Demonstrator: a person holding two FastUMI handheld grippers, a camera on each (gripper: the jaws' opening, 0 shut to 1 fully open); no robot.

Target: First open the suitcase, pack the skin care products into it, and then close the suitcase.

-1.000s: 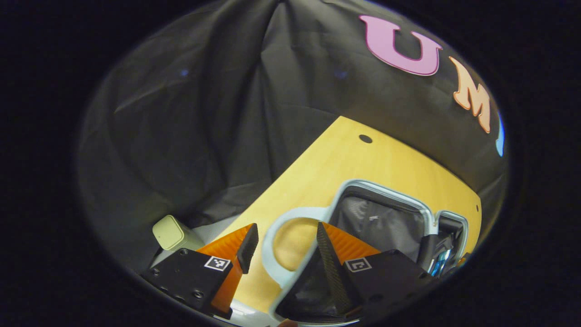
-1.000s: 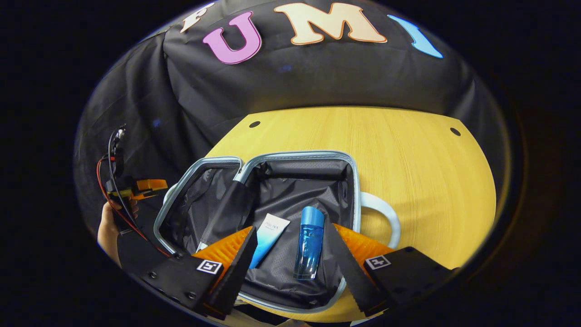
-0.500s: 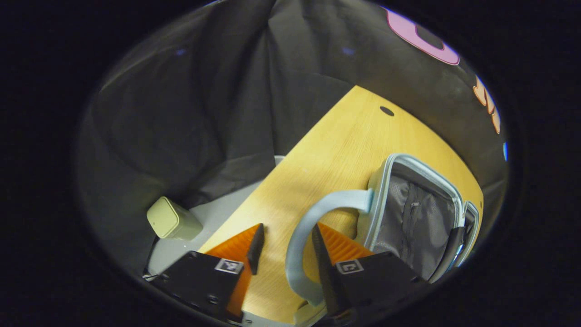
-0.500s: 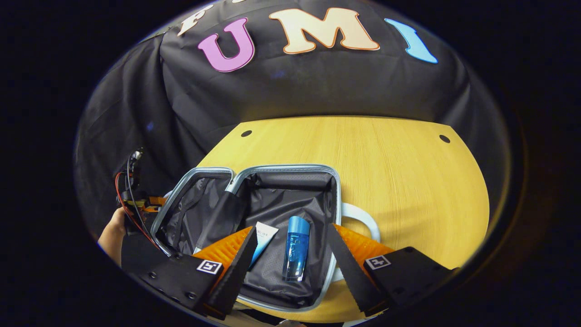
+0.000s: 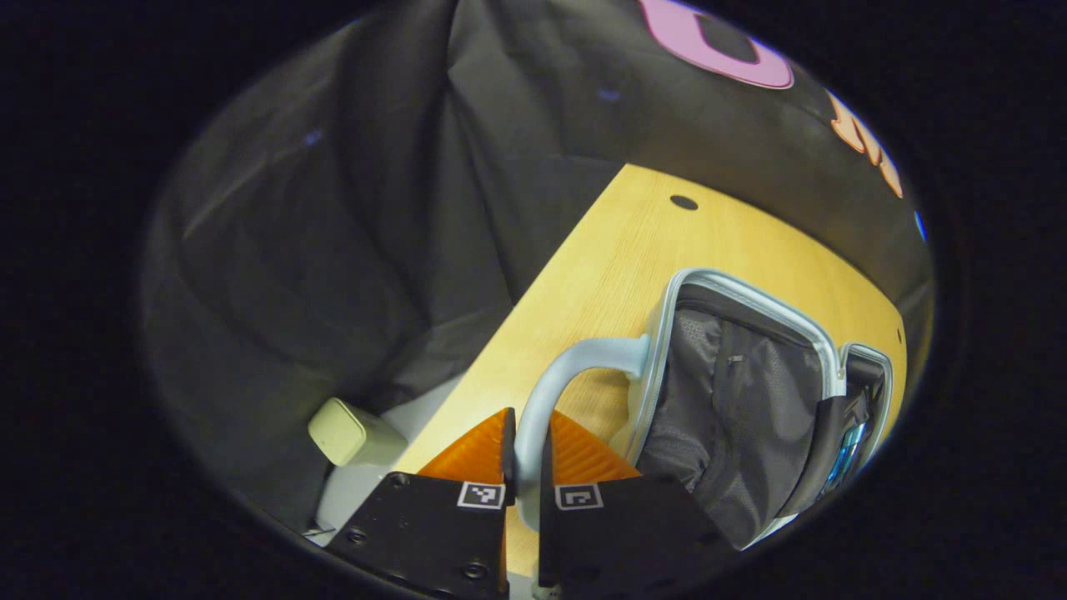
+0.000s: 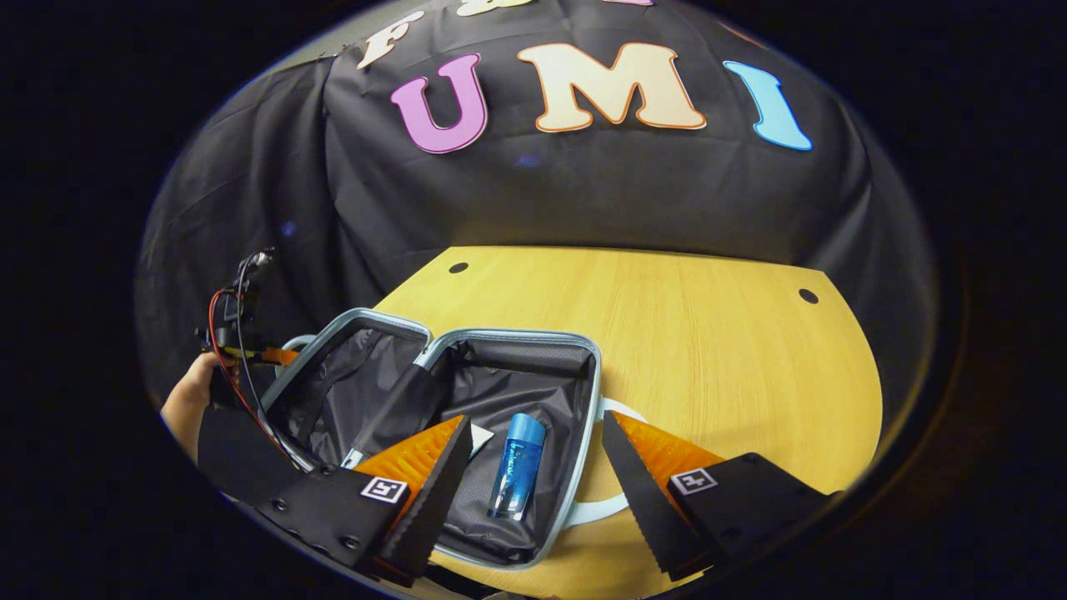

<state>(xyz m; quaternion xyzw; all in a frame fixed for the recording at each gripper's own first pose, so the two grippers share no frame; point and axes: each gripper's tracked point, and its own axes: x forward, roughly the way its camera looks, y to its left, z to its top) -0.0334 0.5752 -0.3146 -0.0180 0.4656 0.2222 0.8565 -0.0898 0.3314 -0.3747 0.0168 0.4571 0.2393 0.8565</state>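
We see a suitcase [image 6: 583, 392] with a pale blue-grey shell and rim and a dark grey mesh lining [image 5: 733, 408]. Its handle [image 5: 550, 392] is the same pale blue. Inside lies a clear blue bottle [image 6: 517, 467] with a lighter blue cap. The table [image 6: 708, 333] is yellow wood with fine grain. A small box [image 5: 342, 432] off the table is pale cream-green.

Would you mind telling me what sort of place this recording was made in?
Probably a staged recording booth, not a home: draped black cloth walls close in a bare light wooden table holding a pale blue open suitcase.
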